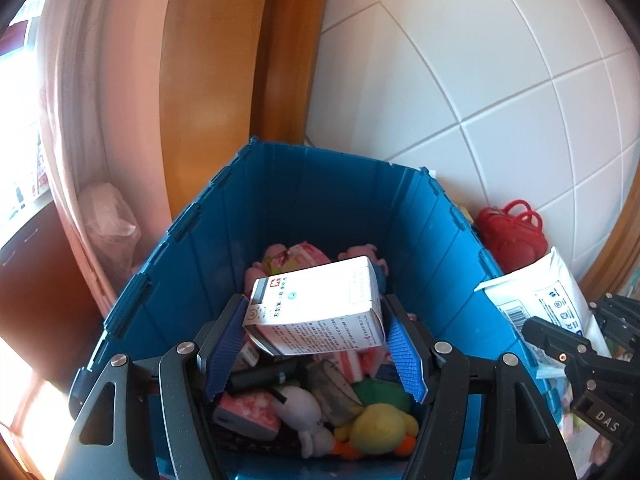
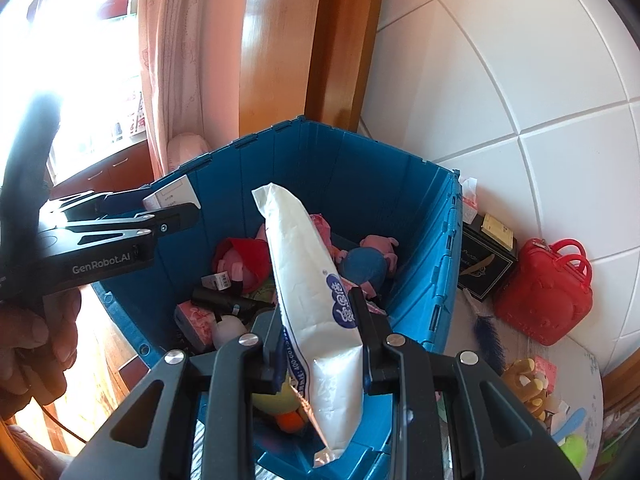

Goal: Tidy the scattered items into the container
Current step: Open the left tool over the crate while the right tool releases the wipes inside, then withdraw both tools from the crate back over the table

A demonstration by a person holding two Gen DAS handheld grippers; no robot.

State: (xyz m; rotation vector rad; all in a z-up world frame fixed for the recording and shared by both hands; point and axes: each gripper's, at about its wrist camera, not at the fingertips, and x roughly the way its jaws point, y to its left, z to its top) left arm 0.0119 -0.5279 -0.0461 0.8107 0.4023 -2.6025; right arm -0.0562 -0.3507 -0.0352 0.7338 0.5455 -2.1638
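The crate [image 2: 424,248] stands against the tiled wall [image 2: 520,80]. Inside it lie plush toys [image 2: 244,260] and small packets [image 1: 248,412]. Over the crate, the left claw [image 1: 316,344] holds a carton [image 1: 316,304] and the right claw [image 2: 320,336] holds a tissue pack [image 2: 308,272]. Right of the crate, a handbag [image 2: 544,292] sits on the surface [image 2: 576,356], a box [image 2: 486,264] between them.

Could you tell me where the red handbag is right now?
The red handbag sits outside the blue crate, on its right in both views, against the white tiled wall beside a black box.

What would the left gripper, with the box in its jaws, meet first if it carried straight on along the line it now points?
Probably the pink plush toys piled in the blue crate, then its far wall; depth is hard to judge.
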